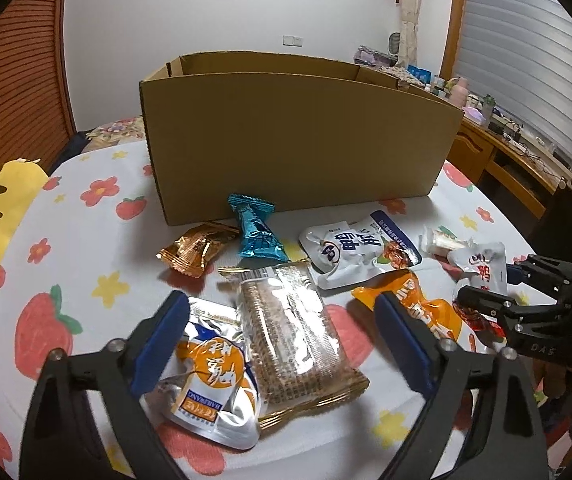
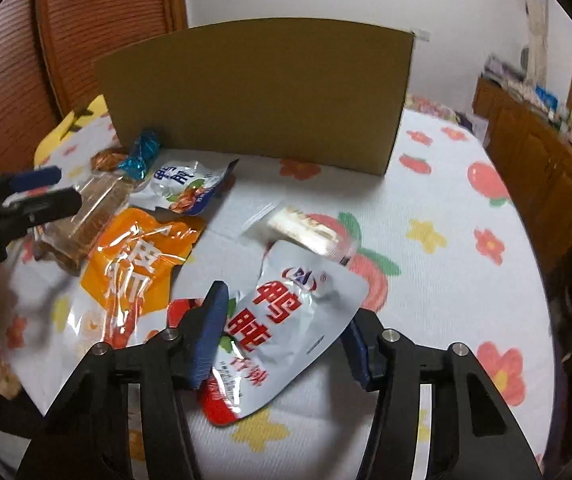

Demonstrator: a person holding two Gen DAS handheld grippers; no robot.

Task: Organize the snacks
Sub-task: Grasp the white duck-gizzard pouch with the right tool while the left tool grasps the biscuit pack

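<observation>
While both grippers sit low over the flowered bed sheet (image 1: 86, 248), the right gripper (image 2: 282, 332) has its jaws on either side of a white-and-red pouch (image 2: 297, 320), not clearly pinching yet. The left gripper (image 1: 282, 340) has jaws spread wide around a clear biscuit pack (image 1: 293, 332), with a silver-orange pouch (image 1: 210, 376) beside it. These packs look light, crinkly and slippery, so gripping across the flat middle or a sealed edge seems safest. Farther back the cardboard box (image 1: 293, 144) stands open-topped, looking like their destination.
</observation>
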